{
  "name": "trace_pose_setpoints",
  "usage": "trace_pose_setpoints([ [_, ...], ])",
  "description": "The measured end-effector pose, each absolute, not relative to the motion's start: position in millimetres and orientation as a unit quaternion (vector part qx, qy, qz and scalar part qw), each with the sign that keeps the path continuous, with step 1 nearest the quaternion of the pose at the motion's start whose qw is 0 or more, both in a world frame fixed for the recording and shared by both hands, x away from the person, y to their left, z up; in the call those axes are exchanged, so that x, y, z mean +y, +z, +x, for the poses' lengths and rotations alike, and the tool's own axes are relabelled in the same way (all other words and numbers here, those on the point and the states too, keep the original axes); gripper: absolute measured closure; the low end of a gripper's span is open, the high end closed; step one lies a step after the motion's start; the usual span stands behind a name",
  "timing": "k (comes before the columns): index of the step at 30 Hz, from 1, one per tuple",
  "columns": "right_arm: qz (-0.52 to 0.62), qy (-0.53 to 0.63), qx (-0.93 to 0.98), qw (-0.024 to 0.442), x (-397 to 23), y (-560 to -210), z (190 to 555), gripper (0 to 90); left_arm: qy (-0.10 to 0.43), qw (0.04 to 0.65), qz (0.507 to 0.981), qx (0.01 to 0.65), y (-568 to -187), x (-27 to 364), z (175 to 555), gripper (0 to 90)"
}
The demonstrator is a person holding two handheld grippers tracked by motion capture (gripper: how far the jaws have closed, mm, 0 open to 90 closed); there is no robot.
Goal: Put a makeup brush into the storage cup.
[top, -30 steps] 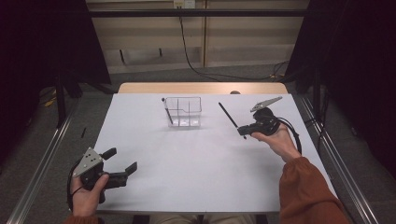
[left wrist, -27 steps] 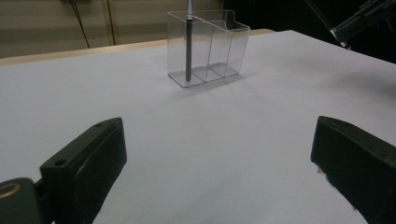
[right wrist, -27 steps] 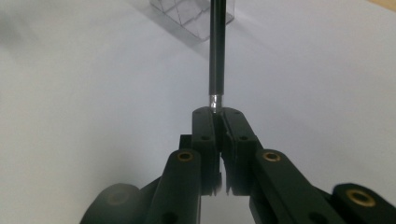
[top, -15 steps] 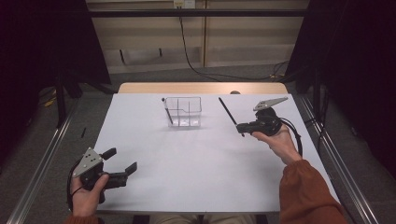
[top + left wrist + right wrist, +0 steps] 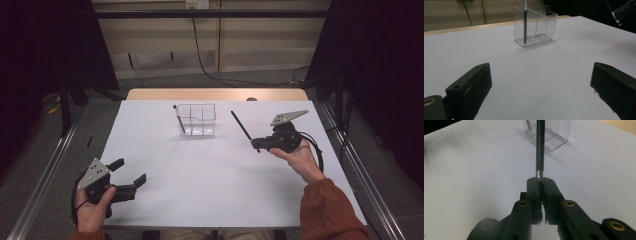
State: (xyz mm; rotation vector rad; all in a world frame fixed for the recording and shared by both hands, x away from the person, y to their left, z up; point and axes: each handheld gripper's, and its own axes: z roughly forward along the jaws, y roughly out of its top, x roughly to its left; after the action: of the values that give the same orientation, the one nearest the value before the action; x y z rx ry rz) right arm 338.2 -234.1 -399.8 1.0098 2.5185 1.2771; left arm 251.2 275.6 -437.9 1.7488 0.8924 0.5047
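A clear plastic holder (image 5: 197,120) with several compartments stands at the far middle of the white table (image 5: 210,175). One dark pen (image 5: 178,119) leans in its left compartment. My right gripper (image 5: 257,143), to the right of the holder, is shut on the end of a second black pen (image 5: 242,127), which points up and away toward the holder. In the right gripper view the pen (image 5: 539,147) rises from the closed jaw tips (image 5: 539,181) toward the holder (image 5: 554,135). My left gripper (image 5: 131,172) rests at the near left, open and with nothing in it. Its view looks at the holder (image 5: 536,25) and the pen (image 5: 525,23) inside.
The table's wooden far edge (image 5: 215,94) lies behind the holder. Metal rails (image 5: 50,165) run along both sides of the table. Bare white surface spans the space between the two grippers. The right gripper's grey plate (image 5: 621,11) shows at the top right of the left gripper view.
The right gripper with its pen has shifted only very slightly. The left gripper has stayed in place.
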Motion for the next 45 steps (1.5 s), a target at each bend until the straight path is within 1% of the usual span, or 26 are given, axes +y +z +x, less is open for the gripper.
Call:
trace_pose_setpoints([
  [31, 0.261, 0.404, 0.876, 0.043, -194.9, -392.3, 313.7, 84.2, 0.213, 0.531, 0.732, 0.371, -436.8, 275.0, 250.5, 3.6],
  [45, 0.232, 0.362, 0.903, 0.021, -174.5, -390.6, 313.8, 84.2, 0.215, 0.530, 0.732, 0.371, -436.2, 274.0, 250.6, 2.9],
])
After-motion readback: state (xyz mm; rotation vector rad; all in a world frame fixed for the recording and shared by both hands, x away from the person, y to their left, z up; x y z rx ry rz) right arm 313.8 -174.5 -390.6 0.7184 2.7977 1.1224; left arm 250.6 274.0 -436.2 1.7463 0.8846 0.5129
